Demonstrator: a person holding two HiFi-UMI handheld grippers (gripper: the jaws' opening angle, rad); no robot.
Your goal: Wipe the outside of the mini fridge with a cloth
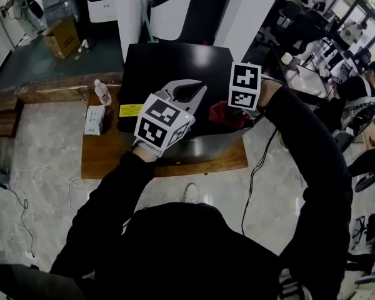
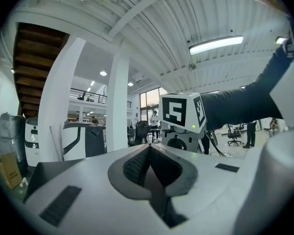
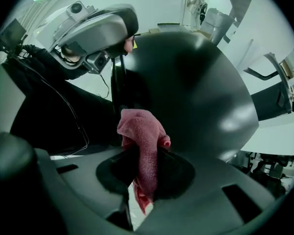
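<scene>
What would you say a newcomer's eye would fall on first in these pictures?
Probably the red cloth, clamped in the jaws of the right gripper by the front right of the glossy black mini fridge. Next, the left gripper, jaws together and empty, held above the fridge's front. A water bottle sits on the wooden platform left of it.
</scene>
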